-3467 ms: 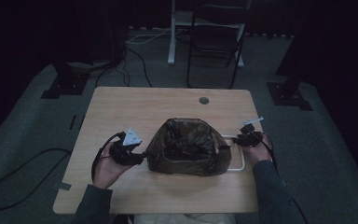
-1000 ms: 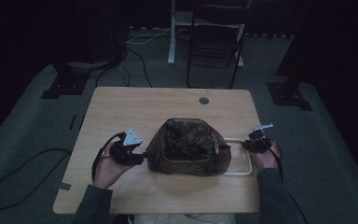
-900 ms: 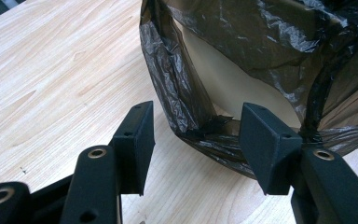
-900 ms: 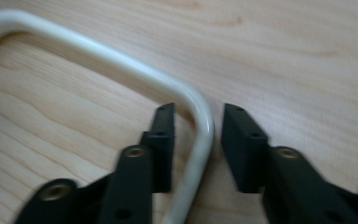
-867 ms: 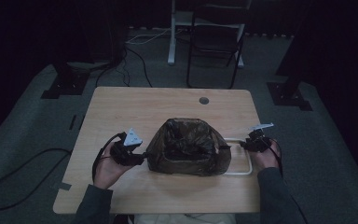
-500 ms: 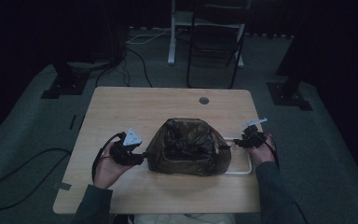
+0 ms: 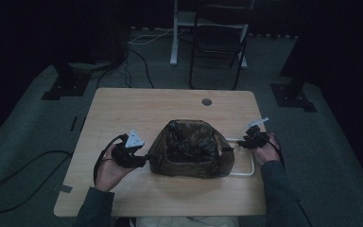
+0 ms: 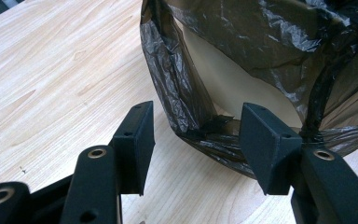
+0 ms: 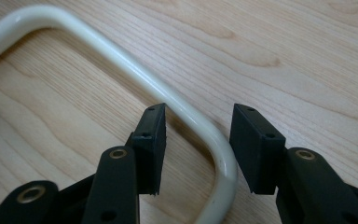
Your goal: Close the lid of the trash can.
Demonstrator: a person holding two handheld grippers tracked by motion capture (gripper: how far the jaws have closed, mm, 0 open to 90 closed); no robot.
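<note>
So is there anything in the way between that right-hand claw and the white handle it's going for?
Nothing visible. In the right gripper view the white handle already runs between the right claw's two black jaws, which have just been closing but stand apart from it. Around it lies bare table; the bag-lined bin sits off to one side.

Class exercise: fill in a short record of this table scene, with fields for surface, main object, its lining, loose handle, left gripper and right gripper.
surface: wooden table
main object: cream bin
lining: dark plastic bag draped over the bin
loose handle: cream handle lying flat on the table
left gripper: open, bag's bottom corner between the jaws, pads not pressing
right gripper: jaws just closing, open, astride the handle's bend
</note>
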